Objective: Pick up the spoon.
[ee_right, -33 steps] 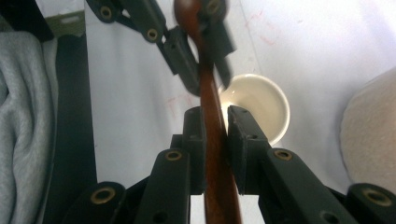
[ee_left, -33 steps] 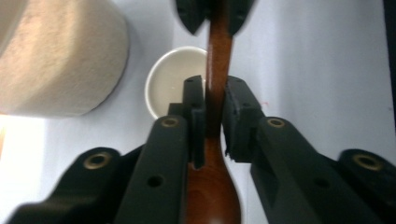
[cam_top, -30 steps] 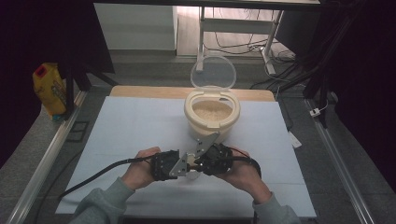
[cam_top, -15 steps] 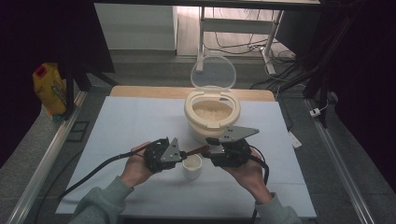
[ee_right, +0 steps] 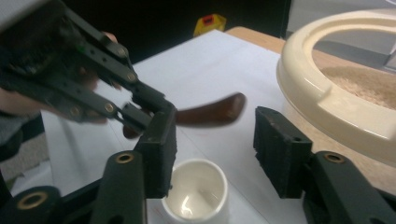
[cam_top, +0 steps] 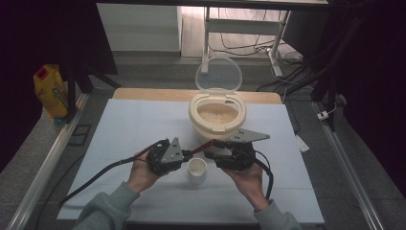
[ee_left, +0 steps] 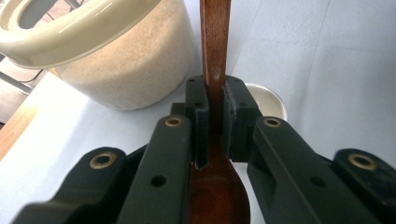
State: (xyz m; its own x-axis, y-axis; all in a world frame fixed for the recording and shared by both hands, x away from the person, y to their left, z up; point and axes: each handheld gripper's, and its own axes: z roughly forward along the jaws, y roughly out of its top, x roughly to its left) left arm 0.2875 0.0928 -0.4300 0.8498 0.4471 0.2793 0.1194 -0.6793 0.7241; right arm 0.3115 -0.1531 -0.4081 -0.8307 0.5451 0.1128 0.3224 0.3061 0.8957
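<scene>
My left gripper [cam_top: 186, 154] [ee_left: 215, 100] is shut on a brown wooden spoon [ee_left: 215, 42] at its neck. The spoon's bowl [ee_left: 217, 200] lies back between the jaws, and the handle [cam_top: 203, 145] points right toward the other hand. My right gripper [cam_top: 211, 150] [ee_right: 219, 144] stands open with its jaws either side of the handle's end [ee_right: 212, 111], not touching it. A small white cup [cam_top: 197, 169] [ee_right: 196, 198] stands empty on the table between and just below the two grippers. Behind them is a cream rice container [cam_top: 218, 115] [ee_right: 345, 88] with its clear lid [cam_top: 218, 74] up.
A pale blue mat [cam_top: 124, 129] covers the table. A yellow carton [cam_top: 50, 91] stands off the far left edge. Metal rails [cam_top: 43, 163] run along both sides. A small white tag [cam_top: 301, 143] lies at the mat's right edge.
The two grippers were pressed together over the cup a second ago. They have drawn apart, uncovering the cup, with the spoon staying in the left gripper.
</scene>
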